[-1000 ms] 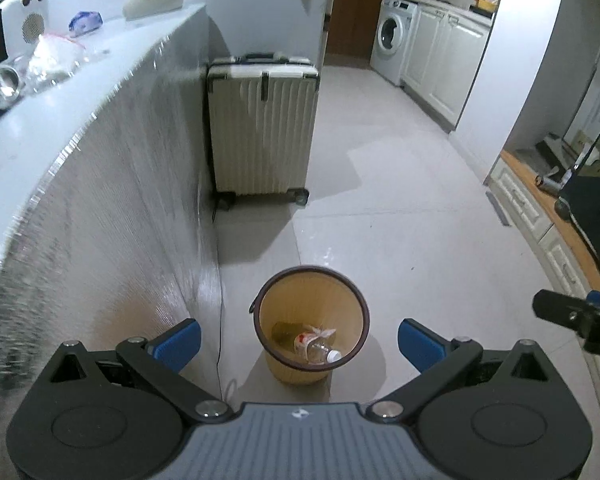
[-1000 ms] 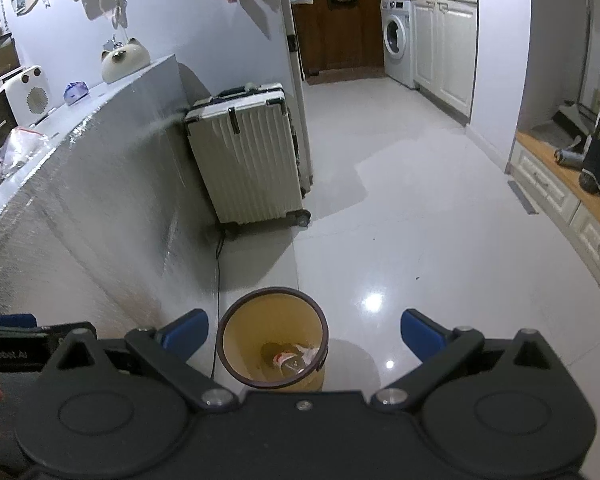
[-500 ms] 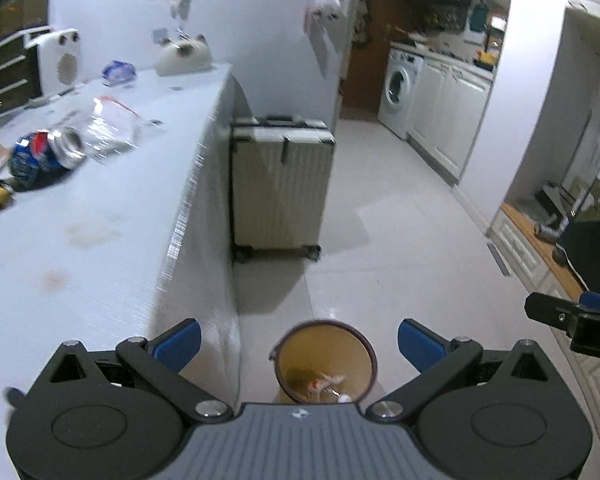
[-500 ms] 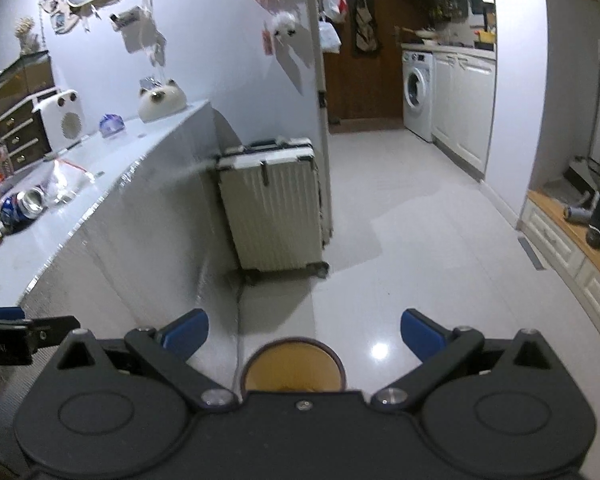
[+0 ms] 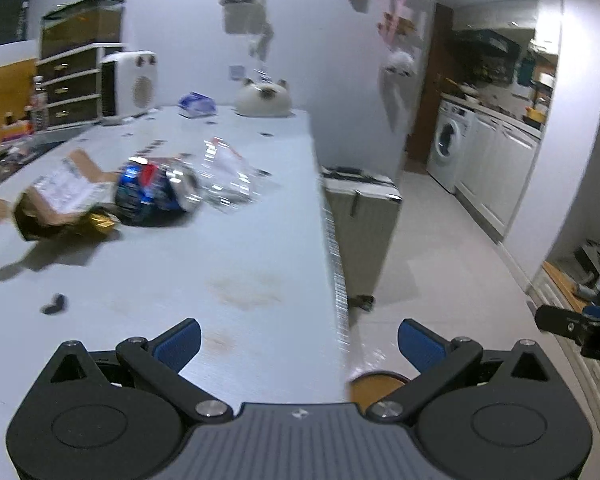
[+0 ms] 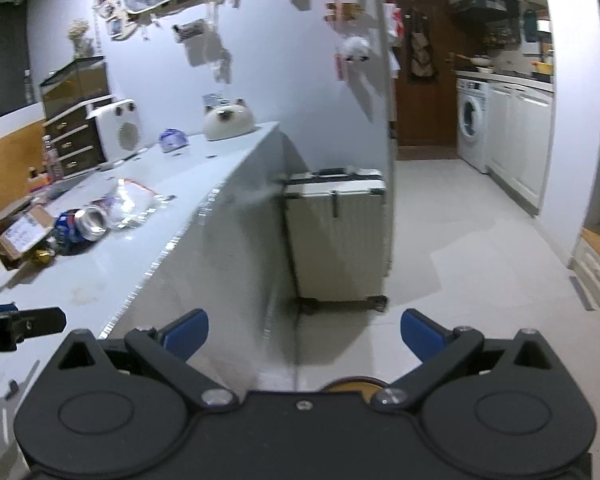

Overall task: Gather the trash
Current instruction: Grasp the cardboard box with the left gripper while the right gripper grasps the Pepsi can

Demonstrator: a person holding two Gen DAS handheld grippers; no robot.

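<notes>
Pale grey and long, the worktop [image 5: 236, 264] is running away from both cameras toward a wall hung with photos and ornaments. Beyond its far end a cream suitcase [image 6: 336, 236] is standing upright on the tiled floor [image 6: 480, 280], and further back a washer [image 6: 470, 120] is sitting under white cabinets. A white heater [image 6: 118, 130] and a cat-shaped ornament [image 6: 228, 120] are resting at the worktop's far side.

Below the worktop's near corner, the bin [image 5: 376, 386] is showing only a sliver of its brown rim and tan inside; its contents are hidden by the tongs' body in both views.

Trash is lying in a cluster on the worktop's left half, well ahead of the left tongs [image 5: 298, 342]. An opened cardboard box [image 5: 60, 192] with a printed label is lying on its side, flaps spread; what it holds cannot be told. Touching its right side, a crushed blue-and-red can [image 5: 156, 190] is lying with its silver top toward the cameras. A crumpled clear bag [image 5: 228, 176] with a red strip is lying just beside the can. A gold wrapper [image 5: 98, 222] is sitting against the box, and a small dark scrap [image 5: 54, 304] is lying apart, nearer the camera.

Both tongs are spread wide and gripping nothing. The right tongs [image 6: 304, 330] are hanging past the worktop's edge, over the floor.
</notes>
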